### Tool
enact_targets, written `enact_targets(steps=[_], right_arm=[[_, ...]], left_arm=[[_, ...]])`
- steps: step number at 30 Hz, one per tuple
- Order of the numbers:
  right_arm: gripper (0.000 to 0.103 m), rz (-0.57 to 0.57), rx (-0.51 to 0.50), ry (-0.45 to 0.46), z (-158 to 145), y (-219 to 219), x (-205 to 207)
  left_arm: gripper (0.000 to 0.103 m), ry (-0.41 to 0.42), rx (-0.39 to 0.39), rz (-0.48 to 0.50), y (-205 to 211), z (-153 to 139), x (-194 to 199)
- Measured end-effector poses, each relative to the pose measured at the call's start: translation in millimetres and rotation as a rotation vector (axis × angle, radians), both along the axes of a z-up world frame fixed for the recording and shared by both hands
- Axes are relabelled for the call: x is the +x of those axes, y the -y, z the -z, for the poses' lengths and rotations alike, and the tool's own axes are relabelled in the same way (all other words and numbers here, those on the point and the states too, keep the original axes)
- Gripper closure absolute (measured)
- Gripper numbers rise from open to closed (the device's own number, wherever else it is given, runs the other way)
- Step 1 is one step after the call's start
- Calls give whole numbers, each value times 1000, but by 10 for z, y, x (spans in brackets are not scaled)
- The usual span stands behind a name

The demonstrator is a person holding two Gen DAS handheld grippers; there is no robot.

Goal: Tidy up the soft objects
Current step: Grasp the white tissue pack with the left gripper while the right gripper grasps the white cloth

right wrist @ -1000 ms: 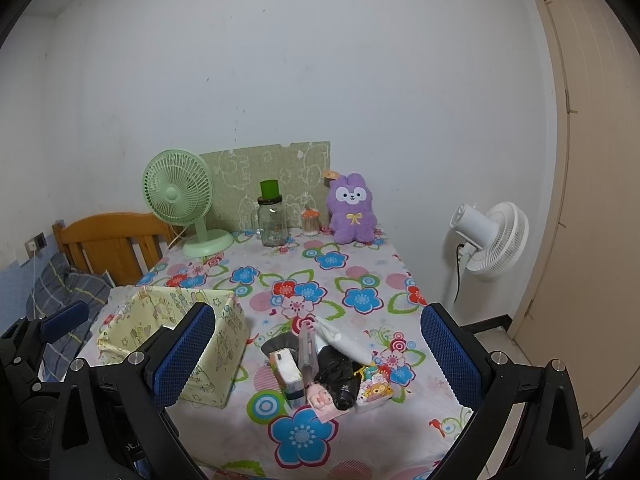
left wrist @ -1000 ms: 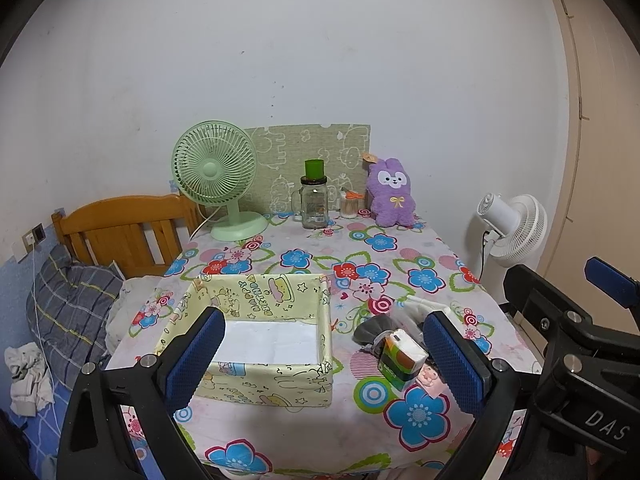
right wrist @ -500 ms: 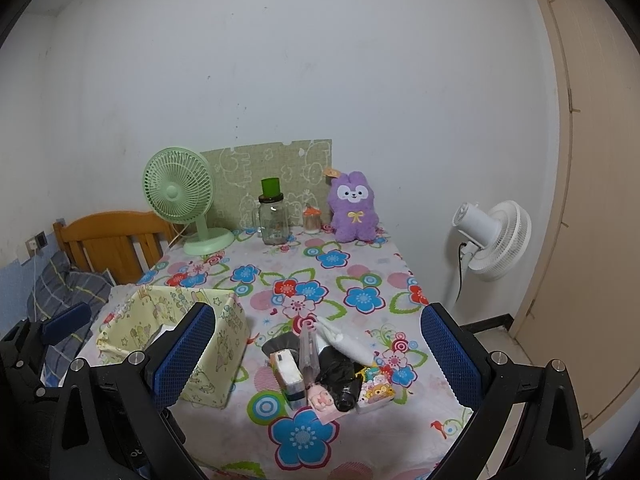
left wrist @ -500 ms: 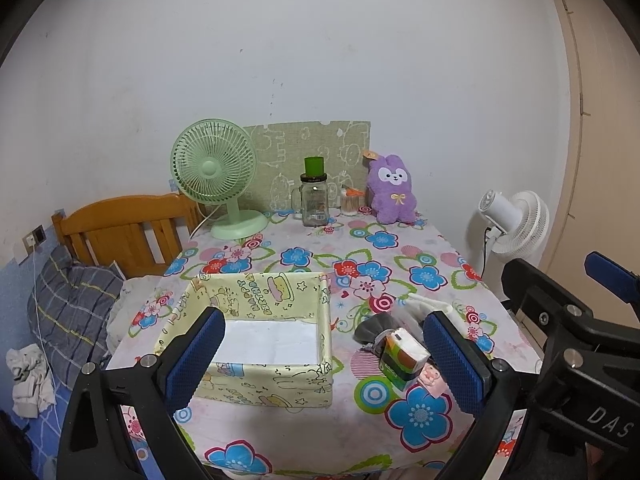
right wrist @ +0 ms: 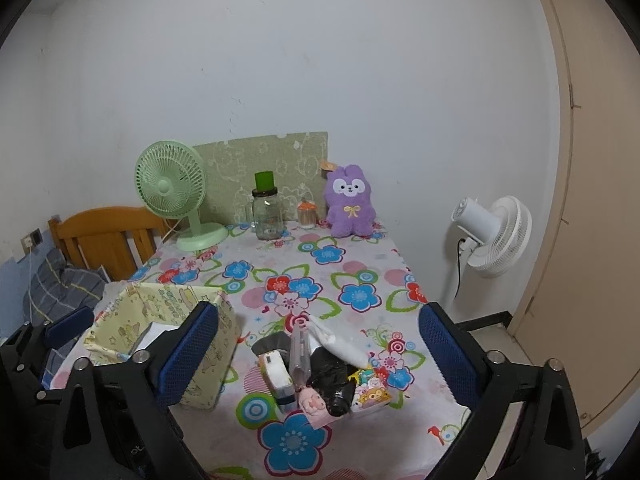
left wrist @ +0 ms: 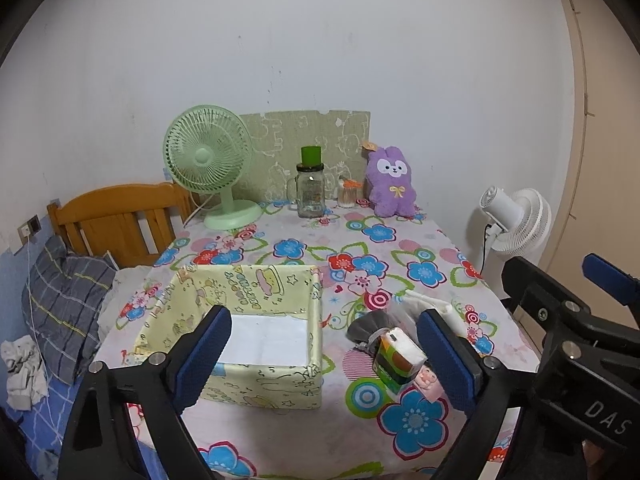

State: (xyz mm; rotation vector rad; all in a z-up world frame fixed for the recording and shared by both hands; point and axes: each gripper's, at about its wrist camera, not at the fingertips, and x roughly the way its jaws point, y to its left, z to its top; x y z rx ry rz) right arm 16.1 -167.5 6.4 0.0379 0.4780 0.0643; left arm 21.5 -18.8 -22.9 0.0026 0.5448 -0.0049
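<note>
The left gripper (left wrist: 322,354) has just been closing a little, though its jaws stand wide with nothing held; the right gripper (right wrist: 318,354) hangs wide and empty too. Nothing on the table has shifted, so I judge sorting is only about to start. The pile of soft things (right wrist: 320,368) (tissue pack (left wrist: 398,358), white cloth, dark bundle) lies just beside the yellow fabric box (left wrist: 248,288), which is empty. The pile sits near the tablecloth's front edge; open cloth stretches behind toward the purple plush rabbit (right wrist: 350,208).

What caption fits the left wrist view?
Open left gripper hovers above yellow fabric box and pile of soft items on floral table.
</note>
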Motion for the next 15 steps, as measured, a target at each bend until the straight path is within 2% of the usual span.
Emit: enact_targets(steps=[7, 15], right_arm=[[5, -10, -3, -37, 140, 52, 139], [12, -30, 14, -96, 390, 157, 353]], left_arm=[[13, -30, 5, 3, 102, 133, 109], [16, -93, -3, 24, 271, 350, 282]])
